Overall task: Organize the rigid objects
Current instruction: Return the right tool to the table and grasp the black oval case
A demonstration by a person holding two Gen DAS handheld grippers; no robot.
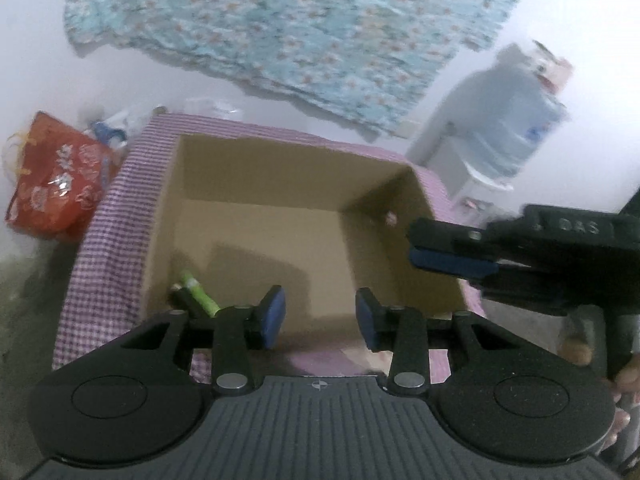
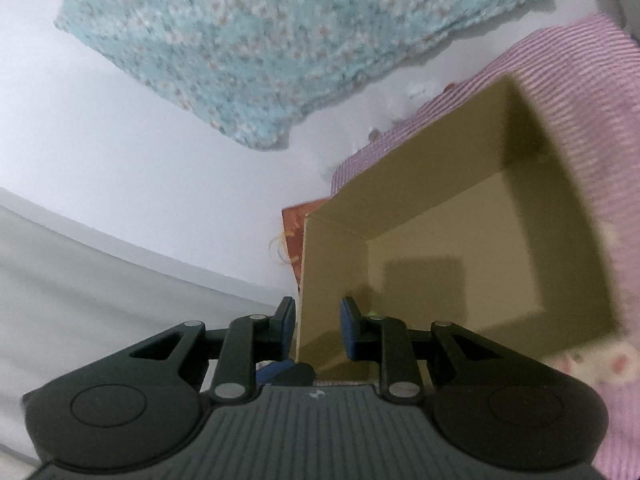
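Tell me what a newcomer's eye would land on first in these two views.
The open cardboard box wrapped in purple checked fabric fills the middle, with a green marker-like item in its near left corner. Above it hangs pale blue flowered cloth; a red bag sits left of the box.

Hanging on a white wall [image 1: 48, 40]: pale-blue flowered cloth [image 1: 288, 28]. Standing far right, ahead of the gripper: water dispenser [image 1: 500, 128]. Lying left: red bag [image 1: 60, 188].
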